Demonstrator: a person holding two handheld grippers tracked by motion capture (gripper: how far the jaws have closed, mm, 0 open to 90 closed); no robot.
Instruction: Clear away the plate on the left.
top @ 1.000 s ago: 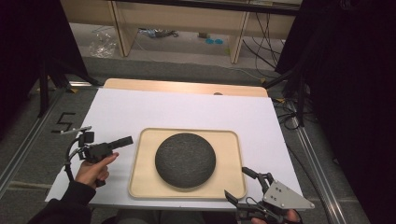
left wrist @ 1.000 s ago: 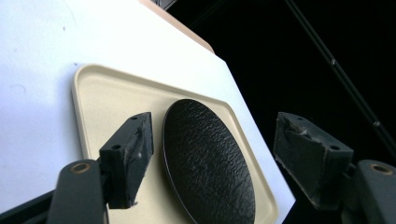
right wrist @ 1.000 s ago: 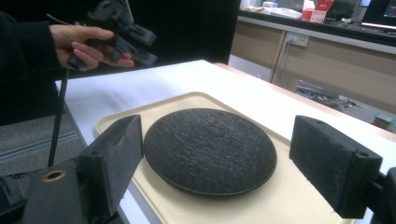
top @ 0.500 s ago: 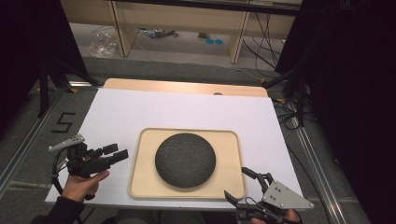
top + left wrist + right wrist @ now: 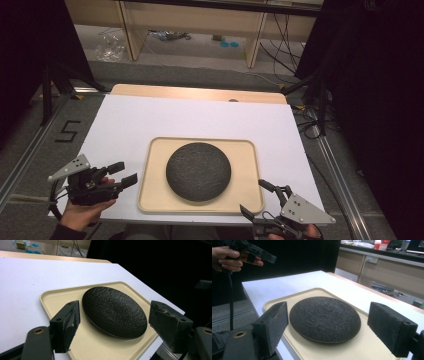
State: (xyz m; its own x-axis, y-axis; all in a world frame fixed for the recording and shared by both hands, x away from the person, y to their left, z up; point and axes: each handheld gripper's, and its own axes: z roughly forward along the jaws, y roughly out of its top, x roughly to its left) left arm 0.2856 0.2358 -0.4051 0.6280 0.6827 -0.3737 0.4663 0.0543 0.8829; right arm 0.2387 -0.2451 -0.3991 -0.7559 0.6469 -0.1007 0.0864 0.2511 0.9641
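Black grippers (image 5: 120, 175), grey triangular plates.

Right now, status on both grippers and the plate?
Left gripper open, empty, left of tray. Right gripper open, empty, at tray's near right corner. Black plate centred on tray, untouched. Nothing in the way.

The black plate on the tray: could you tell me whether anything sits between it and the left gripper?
Nothing visible does. The left gripper hangs open beside the beige tray, and only the tray's raised rim and bare floor separate it from the black plate.

black plate (image 5: 325, 318) lies on a beige tray (image 5: 287, 303), framed between wide-apart jaws; the left gripper (image 5: 265, 256), hand-held, hovers far left.
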